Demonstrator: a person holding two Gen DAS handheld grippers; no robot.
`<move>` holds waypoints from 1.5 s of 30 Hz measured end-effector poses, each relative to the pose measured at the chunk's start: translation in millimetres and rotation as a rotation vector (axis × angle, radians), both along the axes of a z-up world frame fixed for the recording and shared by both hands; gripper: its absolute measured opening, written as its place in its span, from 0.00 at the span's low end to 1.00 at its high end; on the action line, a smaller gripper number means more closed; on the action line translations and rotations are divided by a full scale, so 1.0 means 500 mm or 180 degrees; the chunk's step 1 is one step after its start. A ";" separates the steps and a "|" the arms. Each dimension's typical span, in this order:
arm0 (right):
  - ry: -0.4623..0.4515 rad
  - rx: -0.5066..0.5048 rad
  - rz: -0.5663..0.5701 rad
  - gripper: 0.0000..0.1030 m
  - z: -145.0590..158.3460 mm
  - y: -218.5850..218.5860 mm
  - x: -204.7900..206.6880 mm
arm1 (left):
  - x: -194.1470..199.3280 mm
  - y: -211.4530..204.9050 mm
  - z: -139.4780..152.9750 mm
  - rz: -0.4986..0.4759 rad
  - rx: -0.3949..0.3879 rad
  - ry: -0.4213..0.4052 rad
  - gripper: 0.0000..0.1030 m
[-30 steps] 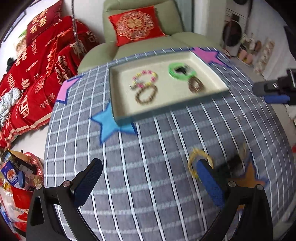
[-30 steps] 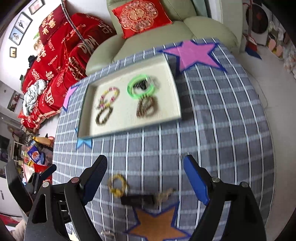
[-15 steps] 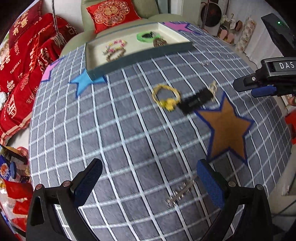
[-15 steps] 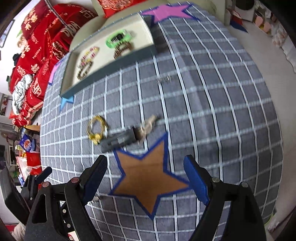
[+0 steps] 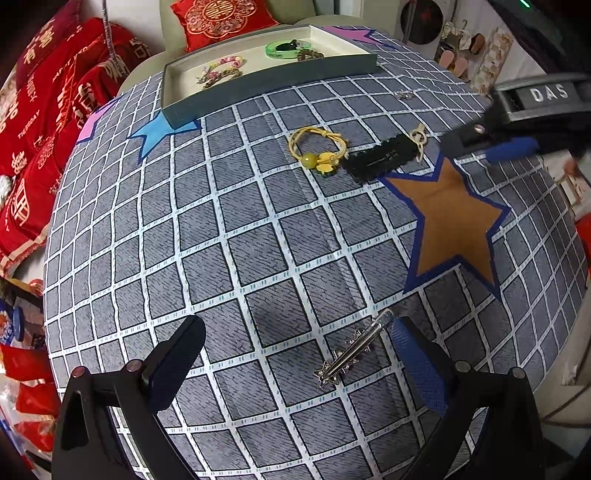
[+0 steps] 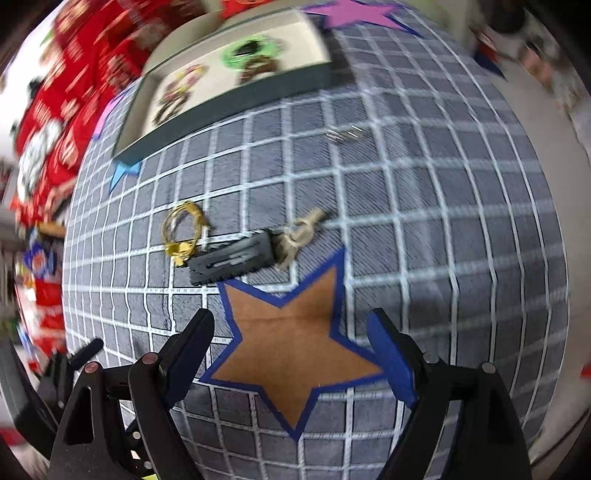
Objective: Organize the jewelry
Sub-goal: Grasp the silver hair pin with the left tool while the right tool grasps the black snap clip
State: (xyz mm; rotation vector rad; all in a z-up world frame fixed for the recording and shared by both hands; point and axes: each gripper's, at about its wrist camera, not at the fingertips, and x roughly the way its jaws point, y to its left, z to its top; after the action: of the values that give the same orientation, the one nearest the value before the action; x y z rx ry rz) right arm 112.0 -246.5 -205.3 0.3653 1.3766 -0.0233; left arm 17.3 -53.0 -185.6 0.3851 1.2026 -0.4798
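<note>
A silver star hair clip [image 5: 351, 349] lies on the grey checked cloth, just inside the right finger of my open left gripper [image 5: 295, 354]. Farther off lie a yellow bead bracelet [image 5: 316, 149] [image 6: 183, 230], a black lace hair clip [image 5: 380, 158] [image 6: 232, 260] and a beige knotted piece [image 5: 419, 138] [image 6: 301, 232]. A small silver item [image 5: 404, 95] [image 6: 345, 133] sits nearer the tray. The grey-walled tray [image 5: 266, 79] [image 6: 236, 101] at the far edge holds several bracelets. My right gripper [image 6: 291, 345] hangs open and empty over the brown star [image 6: 295, 343]; its blue fingertip [image 5: 511, 149] shows in the left wrist view.
The round table's cloth [image 5: 236, 236] drops off at the right edge. A pale sofa with a red cushion [image 5: 219, 18] and red bedding [image 5: 48, 92] stand behind the table. Red packets [image 5: 22, 369] lie on the floor at the left.
Both grippers have come down and back toward the near side of the table. The tray has receded, the brown star now sits under the right gripper, and the silver star clip has come between the left fingers.
</note>
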 end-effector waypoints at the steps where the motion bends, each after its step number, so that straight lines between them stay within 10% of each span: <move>1: -0.0028 -0.0050 0.0203 0.84 0.000 0.013 0.011 | -0.002 -0.001 -0.001 -0.0022 0.0005 -0.0007 0.94; 10: -0.0227 -0.0453 0.1791 0.84 -0.013 0.117 0.064 | -0.006 -0.009 -0.018 -0.0153 -0.0024 0.0047 0.93; 24: -0.0109 -0.0792 0.2834 0.84 -0.084 0.184 0.118 | -0.016 -0.026 -0.048 -0.0367 -0.0060 0.0208 0.78; 29: -0.0116 -0.0790 0.2907 0.59 -0.077 0.197 0.115 | -0.019 -0.029 -0.046 -0.0423 -0.0086 0.0199 0.63; 34: -0.0125 -0.0773 0.2809 0.44 -0.071 0.199 0.107 | -0.010 -0.026 -0.035 -0.0406 -0.0162 0.0252 0.20; 45: -0.0019 -0.0301 0.2018 0.43 -0.042 0.160 0.058 | 0.075 0.046 -0.022 0.0315 -0.0728 0.0725 0.18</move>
State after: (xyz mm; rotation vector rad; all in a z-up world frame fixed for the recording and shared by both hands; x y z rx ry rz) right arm 141.0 -166.6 -226.2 -0.1606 1.4283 0.4332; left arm 54.9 -30.0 -196.5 0.0753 1.3628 -0.5796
